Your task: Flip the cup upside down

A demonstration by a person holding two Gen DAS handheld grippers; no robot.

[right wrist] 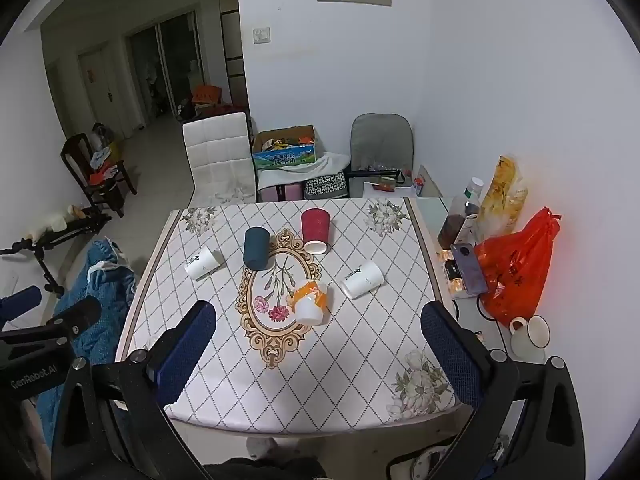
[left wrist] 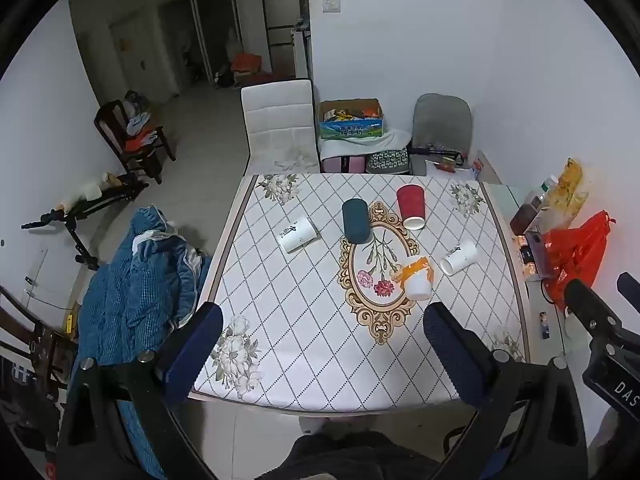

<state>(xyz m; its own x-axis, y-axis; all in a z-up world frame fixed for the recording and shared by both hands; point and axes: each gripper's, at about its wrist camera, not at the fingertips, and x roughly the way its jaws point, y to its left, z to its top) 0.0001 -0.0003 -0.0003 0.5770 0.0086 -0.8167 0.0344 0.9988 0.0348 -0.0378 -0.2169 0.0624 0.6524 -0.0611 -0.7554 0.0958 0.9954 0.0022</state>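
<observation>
Both tools spread and empty above the counter's near edge; five paper cups lie tipped mid-counter.

Left tool (left wrist: 322, 354) and right tool (right wrist: 320, 354) hover. Nearest: orange-and-white paper cup (right wrist: 310, 302) on cloth-covered counter (right wrist: 340, 392); pinch its sidewall crosswise, lift, then rotate mouth-down.

From high above the near edge we look down toward twelve o'clock in both wrist views, sharing the patterned table (left wrist: 304, 320) (right wrist: 352, 360) and its five tipped cups.

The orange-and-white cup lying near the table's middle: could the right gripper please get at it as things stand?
Probably yes. The right gripper is open and empty, and only bare tablecloth lies between it and the orange-and-white cup.
</observation>
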